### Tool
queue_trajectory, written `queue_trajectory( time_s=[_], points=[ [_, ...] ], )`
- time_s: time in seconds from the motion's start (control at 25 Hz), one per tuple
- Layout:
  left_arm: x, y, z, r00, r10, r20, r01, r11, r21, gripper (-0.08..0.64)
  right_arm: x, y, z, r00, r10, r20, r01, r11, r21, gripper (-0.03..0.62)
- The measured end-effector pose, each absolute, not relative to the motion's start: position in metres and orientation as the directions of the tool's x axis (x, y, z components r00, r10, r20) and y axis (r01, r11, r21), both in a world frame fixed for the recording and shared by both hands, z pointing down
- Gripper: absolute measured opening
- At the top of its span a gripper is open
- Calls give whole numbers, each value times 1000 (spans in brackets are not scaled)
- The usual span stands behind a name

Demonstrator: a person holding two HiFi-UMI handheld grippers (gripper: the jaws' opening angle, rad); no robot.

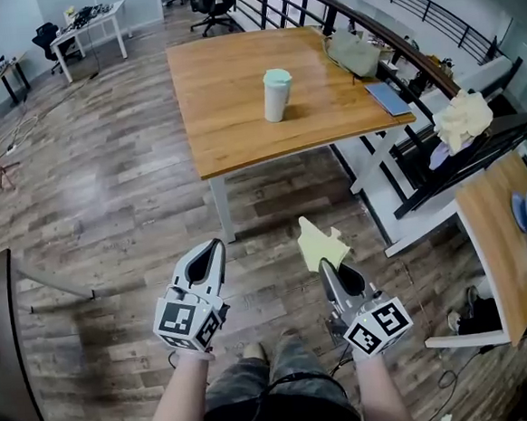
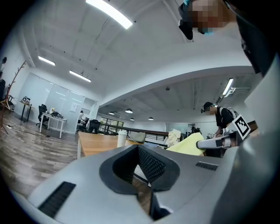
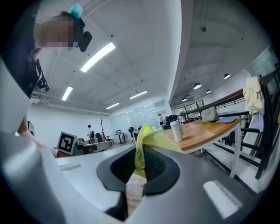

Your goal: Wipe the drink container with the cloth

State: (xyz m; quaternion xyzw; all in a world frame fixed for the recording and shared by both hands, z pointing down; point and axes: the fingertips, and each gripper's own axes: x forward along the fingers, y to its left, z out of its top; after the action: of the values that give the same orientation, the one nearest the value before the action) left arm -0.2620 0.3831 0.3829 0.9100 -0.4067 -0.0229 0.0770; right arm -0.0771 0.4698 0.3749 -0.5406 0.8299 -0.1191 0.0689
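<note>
Zero contact with the drink container (image 1: pixel 276 95) yet; reads as the approach step, ahead of any wiping. Carrying a yellow cloth (image 1: pixel 321 243) in the right claw (image 1: pixel 326 265), clamped on one edge with the rest sticking up and forward past the tips. Running the left claw (image 1: pixel 215 245) fully closed on nothing, pads together, confirmed in its own view. Holding both level, side by side over the floor (image 1: pixel 108 199), well apart from the target. Spotting the drink container as a white cup with a pale green lid, upright near the middle of the wooden worktop (image 1: pixel 230 126), nothing touching it. Also noting a grey bag (image 1: pixel 353 53) and a blue notebook (image 1: pixel 386 97) further along toward the railing side, both clear of the container. Next, probably:

- Close the gap to the near edge of the worktop.
- Raise the right claw to container height.
- Bring the loose part of the cloth against the side wall.

Likely also need to open the left claw and brace the container first; otherwise could tip a light upright cup while rubbing. Worth watching the small bite on the cloth, which could slip out under drag.
</note>
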Motion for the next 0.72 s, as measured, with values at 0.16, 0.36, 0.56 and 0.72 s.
queue_trajectory(
  time_s=[0.16, 0.36, 0.56, 0.72],
  points=[
    [-268, 360, 392, 653, -757, 31, -748, -639, 179, -5, -82, 442, 379, -423, -906, 24, -876, 402, -268, 23],
    [-255, 317, 394, 651, -758, 32, -751, -637, 175, -5, -77, 395, 382, -453, -891, 14, -860, 433, -271, 23],
    [-228, 264, 383, 669, -743, 19, -735, -658, 164, -5, -58, 340, 371, -469, -883, 1, -854, 453, -257, 23],
    [-209, 223, 381, 674, -738, 21, -730, -662, 172, -5, -44, 302, 368, -473, -881, 1, -848, 456, -269, 23]
  ],
)
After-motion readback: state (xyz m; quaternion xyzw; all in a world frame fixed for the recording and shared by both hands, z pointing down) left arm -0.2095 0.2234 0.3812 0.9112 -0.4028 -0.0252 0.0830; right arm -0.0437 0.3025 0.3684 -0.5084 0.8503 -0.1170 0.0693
